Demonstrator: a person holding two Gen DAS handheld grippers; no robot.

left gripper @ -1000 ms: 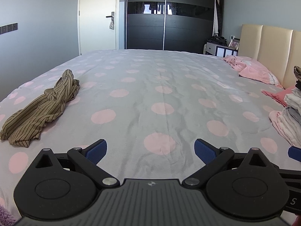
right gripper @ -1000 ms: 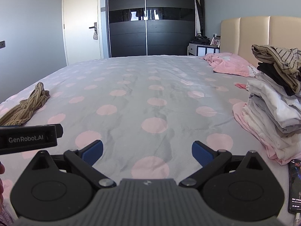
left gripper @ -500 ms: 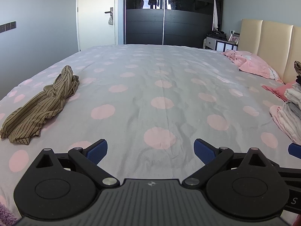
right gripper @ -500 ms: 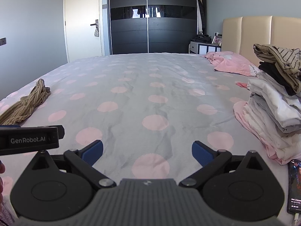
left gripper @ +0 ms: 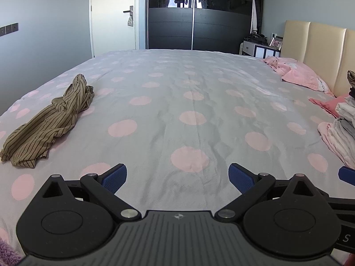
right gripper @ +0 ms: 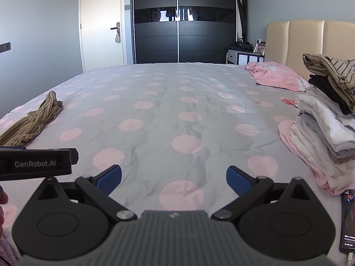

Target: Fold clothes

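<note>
Bed (left gripper: 177, 102) with a grey, pink-dotted cover fills both views, middle bare. Folded stack (right gripper: 321, 133) sits at 3 o'clock in the right view, near the headboard side. The one unfolded piece, a bunched olive striped garment (left gripper: 51, 122), lies at 9 o'clock by the left edge, well apart from both tools. Left gripper (left gripper: 177, 175) and right gripper (right gripper: 174, 177) hover low over the cover, jaws spread wide, holding nothing.

Likely step: fetch the striped piece. Left tool is nearer; best to pinch one hem corner, not the wad, then drag it to the bare centre and spread flat.

Only the right view shows the stack's full height, the phone (right gripper: 347, 219) at 4 o'clock, and the left tool's body. Left view shows the garment whole.
</note>
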